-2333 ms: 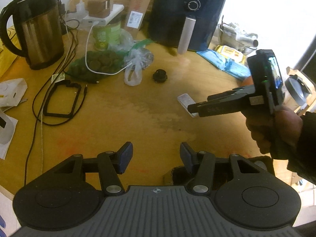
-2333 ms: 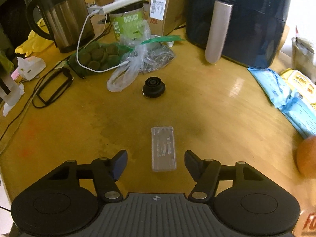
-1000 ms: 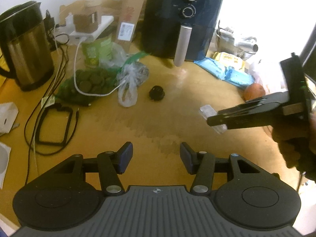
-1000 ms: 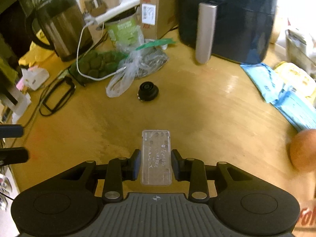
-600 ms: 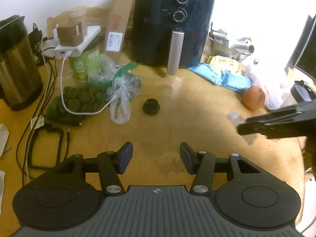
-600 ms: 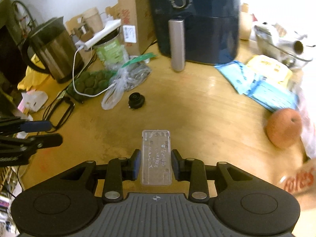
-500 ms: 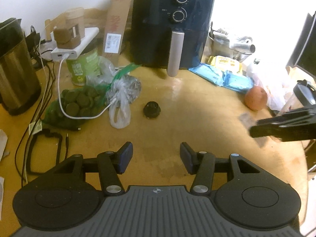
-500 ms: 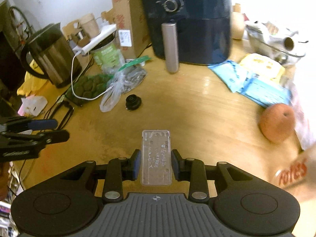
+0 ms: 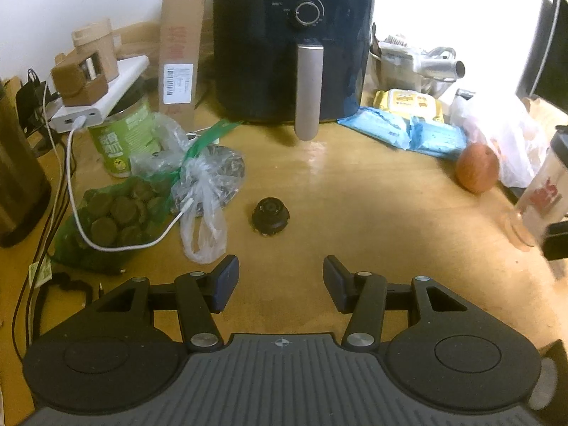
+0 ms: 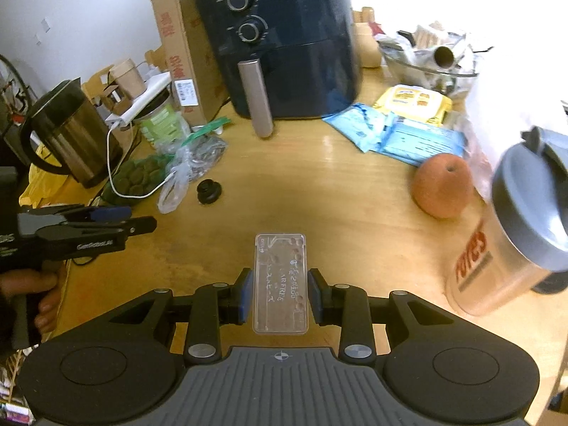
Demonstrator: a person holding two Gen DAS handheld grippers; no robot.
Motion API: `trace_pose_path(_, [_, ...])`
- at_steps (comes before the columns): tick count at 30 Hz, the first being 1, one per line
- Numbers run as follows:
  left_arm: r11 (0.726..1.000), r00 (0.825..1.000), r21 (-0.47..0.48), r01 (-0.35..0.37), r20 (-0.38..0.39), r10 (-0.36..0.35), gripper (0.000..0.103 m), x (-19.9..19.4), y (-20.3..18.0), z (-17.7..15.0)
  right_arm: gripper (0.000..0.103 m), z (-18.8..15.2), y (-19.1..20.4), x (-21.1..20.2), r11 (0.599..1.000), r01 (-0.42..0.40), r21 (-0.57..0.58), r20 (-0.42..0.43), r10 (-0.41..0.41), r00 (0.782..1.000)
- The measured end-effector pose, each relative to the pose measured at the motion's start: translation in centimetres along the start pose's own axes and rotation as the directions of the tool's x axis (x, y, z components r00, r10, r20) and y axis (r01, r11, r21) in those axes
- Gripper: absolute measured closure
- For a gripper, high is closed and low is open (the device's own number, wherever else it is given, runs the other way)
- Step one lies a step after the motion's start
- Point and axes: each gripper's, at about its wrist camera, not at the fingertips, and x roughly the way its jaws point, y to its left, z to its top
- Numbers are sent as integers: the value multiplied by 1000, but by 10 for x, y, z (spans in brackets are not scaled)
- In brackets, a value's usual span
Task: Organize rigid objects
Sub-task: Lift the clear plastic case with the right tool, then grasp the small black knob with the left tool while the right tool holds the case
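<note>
My right gripper [image 10: 280, 293] is shut on a clear plastic case [image 10: 280, 282], held above the wooden table [image 10: 319, 191]. A small black round knob [image 9: 270, 216] lies on the table ahead of my left gripper [image 9: 280, 284], which stands open with nothing between its fingers. The same black knob [image 10: 209, 191] shows in the right wrist view, with the left gripper [image 10: 120, 225] at the left edge, held by a hand. Only a dark corner of the right gripper shows at the right edge of the left wrist view.
A dark air fryer [image 9: 294, 42] stands at the back, beside a cardboard box [image 9: 179, 42]. Bags of snacks [image 9: 120, 213], a green can [image 9: 119, 138] and a kettle [image 10: 71, 135] crowd the left. Blue packets [image 10: 401, 135], an apple [image 10: 442, 184] and a lidded cup [image 10: 511, 234] sit right.
My right gripper has carried the clear case to the right and up, toward the apple and cup. My left gripper has moved right, closer to the black knob; the kettle has left its view.
</note>
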Motion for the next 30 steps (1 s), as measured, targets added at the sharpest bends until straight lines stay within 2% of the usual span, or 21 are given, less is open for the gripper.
trace_pose_path(17, [998,1000,53,-31,5,31,52,61,2,19,68,-16,-11,-16,998,32,59,16,-33,999])
trace_pose_path(21, [998,1000,59,-25,-5,26,59,73,4,25,68,-18,-13,-18,997,38,69,19,-39,999])
trace_pose_path(30, [996,999,90,-15,-41,18,67,100,2,34,68,-24,-20,-26,994,58,97,27,-61,998])
